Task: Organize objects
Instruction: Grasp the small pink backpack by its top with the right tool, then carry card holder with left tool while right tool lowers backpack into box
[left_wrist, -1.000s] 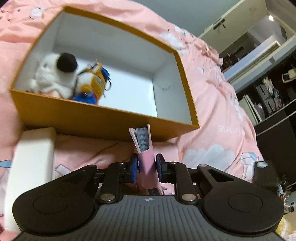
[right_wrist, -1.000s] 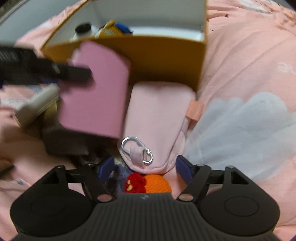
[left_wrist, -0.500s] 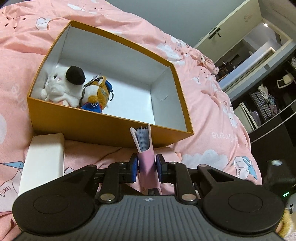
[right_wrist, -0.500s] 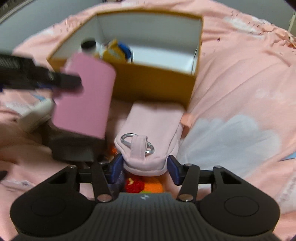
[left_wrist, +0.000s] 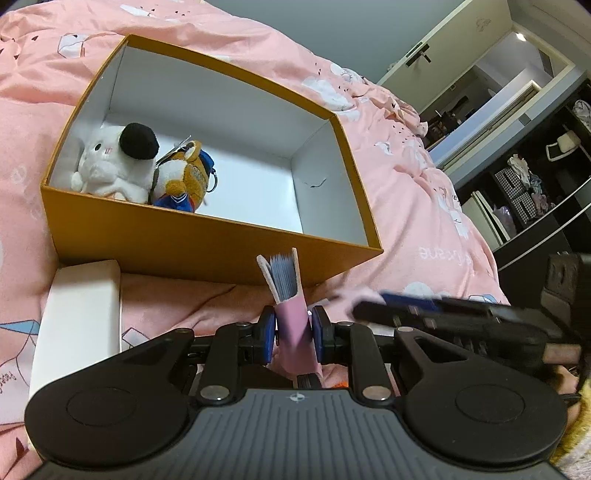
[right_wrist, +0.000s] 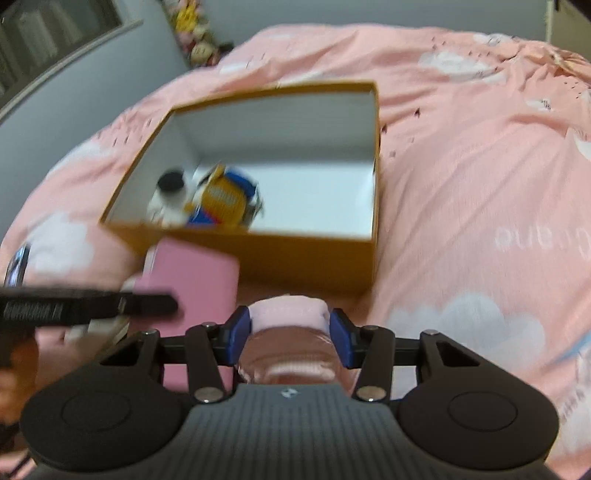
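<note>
- Your left gripper (left_wrist: 293, 328) clamps a pink notebook (left_wrist: 295, 325) upright between its blue pads; the page edges stick out past the fingertips
- Your right gripper (right_wrist: 291, 332) is closing its jaws on a pink pouch (right_wrist: 288, 314), pads pressing its sides
- Beyond both sets of fingers sits the orange box (left_wrist: 207, 240); inside lie a white plush (left_wrist: 110, 166) and an orange plush (left_wrist: 188, 177), touching

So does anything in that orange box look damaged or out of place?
Only a small dark scuff or crack on the white inner wall of the orange box. The two plush toys, white and orange, sit huddled in one corner; nothing looks spilled.
</note>
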